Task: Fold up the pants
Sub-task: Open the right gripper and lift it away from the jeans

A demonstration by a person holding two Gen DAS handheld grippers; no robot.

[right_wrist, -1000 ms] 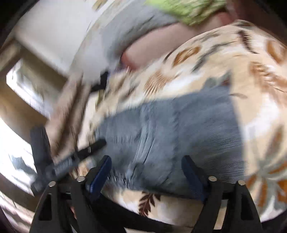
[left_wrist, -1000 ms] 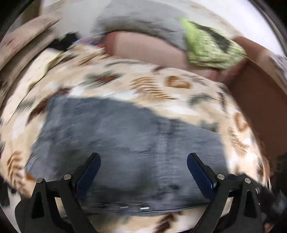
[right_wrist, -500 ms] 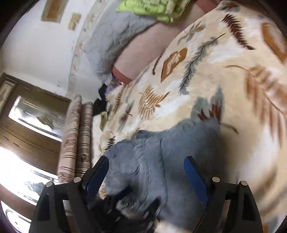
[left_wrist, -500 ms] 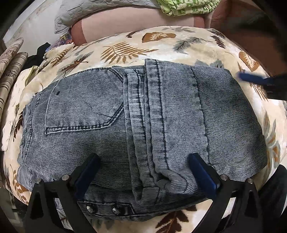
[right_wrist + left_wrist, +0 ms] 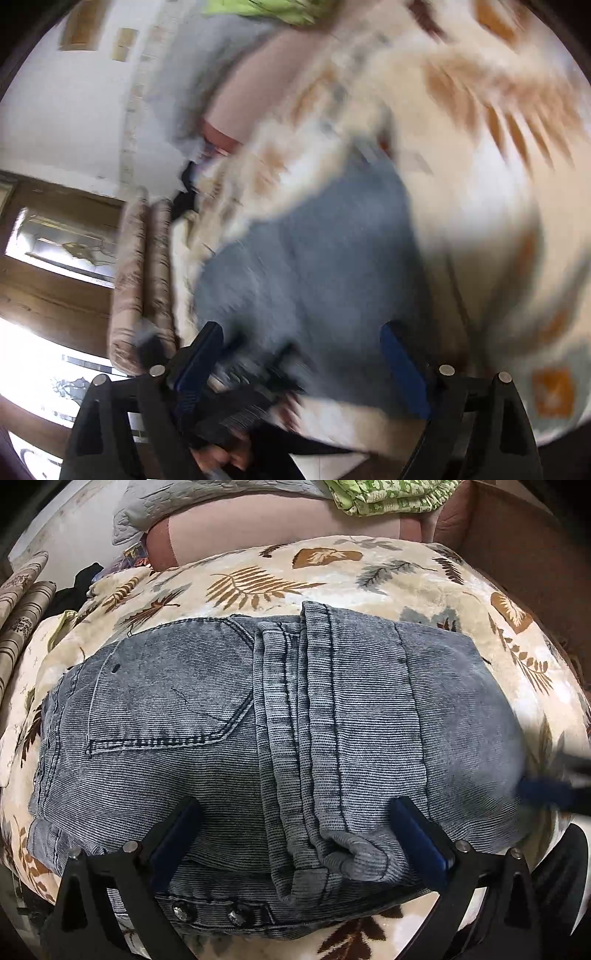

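Both grippers, left [image 5: 295,834] and right [image 5: 299,362], stood wide and empty over the folded pants [image 5: 258,720]; smoothing should press flat, avoiding snagged seams.

The left wrist view is sharp and evenly lit, though fisheye bending curves the blanket [image 5: 369,576] at its edges and black vignette fills the corners. A dim shadow lies on the pants [image 5: 229,716] near the lower edge. The right wrist view is heavily motion-blurred; bright glare comes from the window [image 5: 33,365] at lower left.
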